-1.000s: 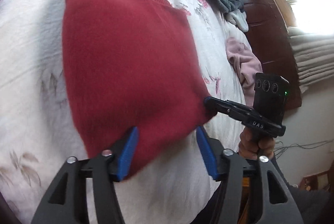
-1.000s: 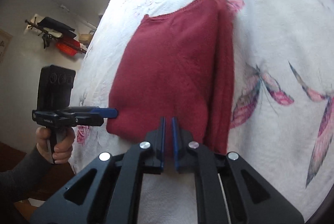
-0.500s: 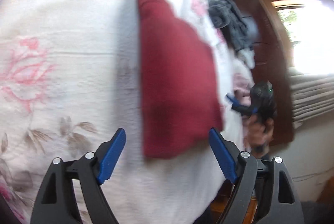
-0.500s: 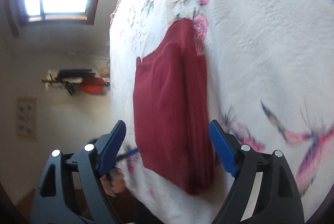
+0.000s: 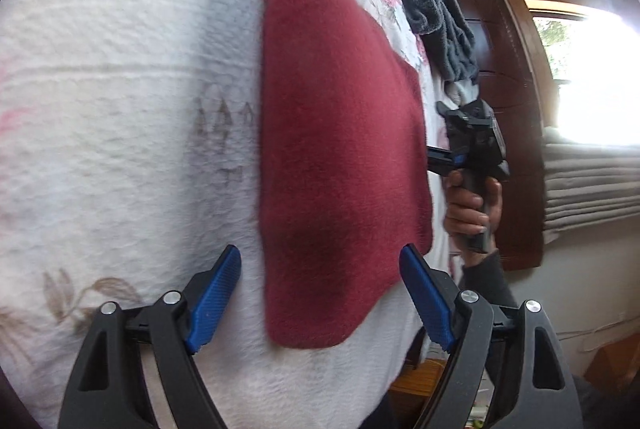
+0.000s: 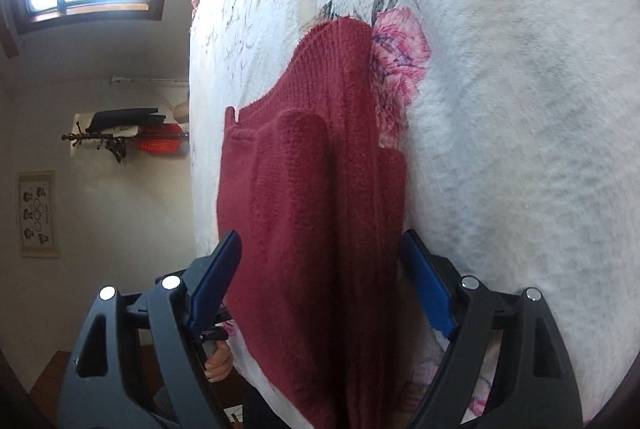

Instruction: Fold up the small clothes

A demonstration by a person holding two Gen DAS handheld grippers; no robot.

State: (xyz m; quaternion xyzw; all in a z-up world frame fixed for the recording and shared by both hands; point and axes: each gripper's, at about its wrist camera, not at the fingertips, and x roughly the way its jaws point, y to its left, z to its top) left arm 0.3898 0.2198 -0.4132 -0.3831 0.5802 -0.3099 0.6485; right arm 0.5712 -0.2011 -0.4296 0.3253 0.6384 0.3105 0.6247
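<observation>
Left tongs (image 5: 320,303) were spread wide, holding nothing, hovering above the near end of the red sweater (image 5: 336,149). The sweater lay flat on the bed (image 5: 120,89), on a white quilt with faded floral print. It was folded into a long strip whose long axis ran straight away from the left tongs, ribbed hem at the far end. The near rounded end sat between the two blue pads, offset toward the right pad (image 5: 426,303); no contact visible.

Further right in the left view, the person's right hand (image 5: 472,205) held the other tool at the sweater's right edge, just beside the cloth. Beyond it lay a grey garment (image 5: 436,25) at the bed's far side.

Right tongs (image 6: 320,289) were also gaping, empty. From that view the sweater (image 6: 316,229) filled the gap between the pads and ran away lengthwise, folded layers stacked, ribbed hem far. Judgement: both tongs were close to the near end, the right one better centred across the strip's width, so the next fold likely runs end to end along that axis.

No readable writing; the wall poster (image 6: 38,215) was too small to make out.
</observation>
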